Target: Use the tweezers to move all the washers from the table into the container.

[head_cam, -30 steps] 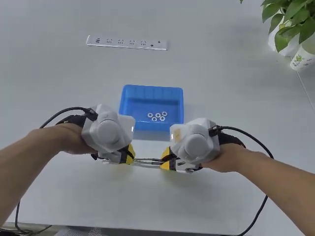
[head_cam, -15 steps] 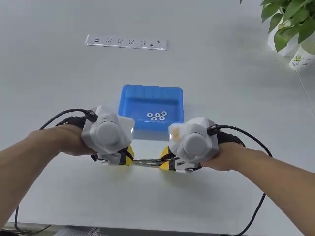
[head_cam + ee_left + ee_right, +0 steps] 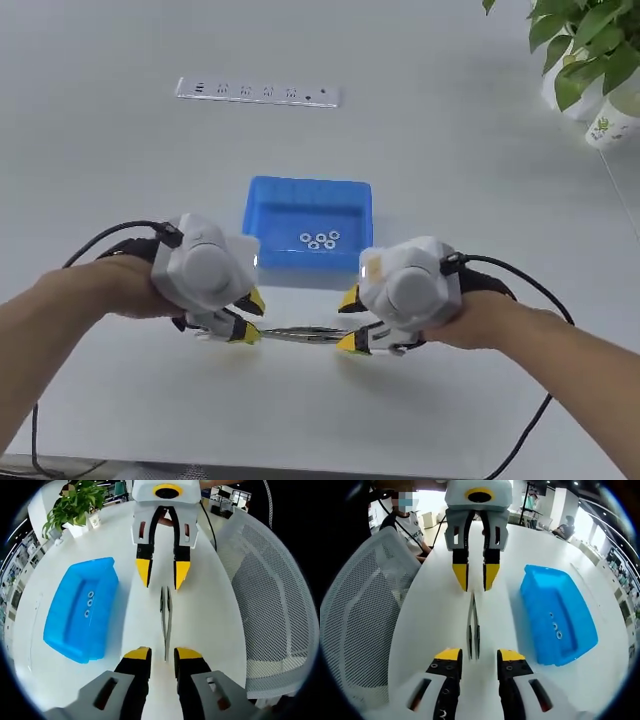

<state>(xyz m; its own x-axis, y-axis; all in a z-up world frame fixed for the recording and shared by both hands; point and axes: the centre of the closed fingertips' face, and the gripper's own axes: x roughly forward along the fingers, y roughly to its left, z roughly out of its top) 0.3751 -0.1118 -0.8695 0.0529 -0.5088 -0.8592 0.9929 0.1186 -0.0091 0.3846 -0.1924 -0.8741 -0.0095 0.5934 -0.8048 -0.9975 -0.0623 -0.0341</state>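
Lying flat on the table (image 3: 450,180), the tweezers (image 3: 298,334) sit just on the near side of the blue container (image 3: 262,200). The left gripper (image 3: 248,318) and the right gripper (image 3: 350,320) face each other, one at each end of the tweezers. Both have their jaws apart and squeeze nothing. The washers (image 3: 319,239) lie in a little bunch inside the container, so the job looks done, and that may be why the tool lies loose

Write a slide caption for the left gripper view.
Tweezers lie on the table between the open left gripper and the facing open right gripper; washers sit in the blue container.
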